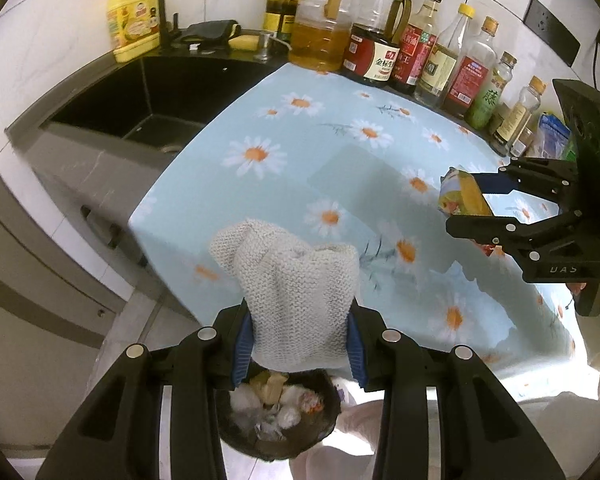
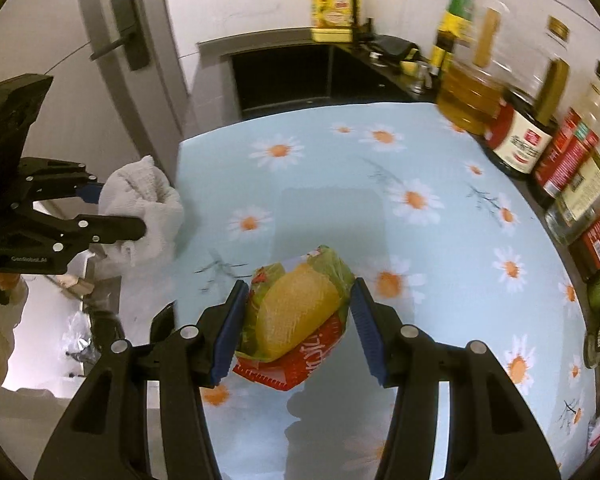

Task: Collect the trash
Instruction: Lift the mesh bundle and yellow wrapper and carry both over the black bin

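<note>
1. Far left, below the counter edge: round dark trash bin (image 1: 278, 416) on the floor, already holding crumpled white scraps
2. Left gripper (image 1: 300, 344) clamped on a white knitted cloth wad (image 1: 296, 288), hanging almost directly over that bin and nearer to it than the other hand
3. Middle: pale blue daisy-print tablecloth (image 2: 340, 208), bare
4. Right gripper (image 2: 298, 332) pinching a yellow-green-and-red crumpled snack wrapper (image 2: 296, 316) above the cloth, long axis slanting across the jaws, bin off to its left
</note>
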A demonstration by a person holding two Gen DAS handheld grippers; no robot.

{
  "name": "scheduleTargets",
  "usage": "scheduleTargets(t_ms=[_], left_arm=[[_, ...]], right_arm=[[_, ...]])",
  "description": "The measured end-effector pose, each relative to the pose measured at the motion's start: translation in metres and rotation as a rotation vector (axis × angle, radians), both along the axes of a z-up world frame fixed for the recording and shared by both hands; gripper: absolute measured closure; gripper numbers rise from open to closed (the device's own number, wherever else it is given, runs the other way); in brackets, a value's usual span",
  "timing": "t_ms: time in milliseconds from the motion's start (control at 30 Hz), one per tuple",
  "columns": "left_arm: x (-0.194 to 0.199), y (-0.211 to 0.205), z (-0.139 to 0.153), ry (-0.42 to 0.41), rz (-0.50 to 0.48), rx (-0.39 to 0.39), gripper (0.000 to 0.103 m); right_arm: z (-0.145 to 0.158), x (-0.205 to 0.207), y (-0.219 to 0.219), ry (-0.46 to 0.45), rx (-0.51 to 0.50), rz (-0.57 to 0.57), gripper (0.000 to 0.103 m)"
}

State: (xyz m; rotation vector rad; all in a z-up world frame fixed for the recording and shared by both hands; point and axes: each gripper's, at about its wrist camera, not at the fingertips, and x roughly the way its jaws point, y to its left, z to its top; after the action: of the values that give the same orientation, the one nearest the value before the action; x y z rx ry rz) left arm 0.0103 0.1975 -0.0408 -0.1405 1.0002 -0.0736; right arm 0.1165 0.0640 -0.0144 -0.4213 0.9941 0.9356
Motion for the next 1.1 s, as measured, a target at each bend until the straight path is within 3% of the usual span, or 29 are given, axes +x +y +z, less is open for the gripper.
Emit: scheduleTargets(t_ms=[400,600,900,1100], left_arm=[[-0.069,0.031,-0.017,0.054,0.031,-0.001,0.066],[-0.09,0.043,-0.042,0.104,0.026,-0.018,0.066],[-0.113,0.052,-0.097,0.195,0.003,-0.061,0.065],[-0.123,0.056,-0.142,0.268,0.008,-0.063,0.065]], right_arm=[[-0.006,-0.072,0.049,0.031,-0.021,0.129,0.05],[-0.021,-0.103,0.073,0.059,-0.043,0.172,0.05],[-0.073,-0.137,0.102,0.079,-0.108,0.221,0.05],[-0.122,-0.157,0.115,0.122,-0.156,0.266,0.05]])
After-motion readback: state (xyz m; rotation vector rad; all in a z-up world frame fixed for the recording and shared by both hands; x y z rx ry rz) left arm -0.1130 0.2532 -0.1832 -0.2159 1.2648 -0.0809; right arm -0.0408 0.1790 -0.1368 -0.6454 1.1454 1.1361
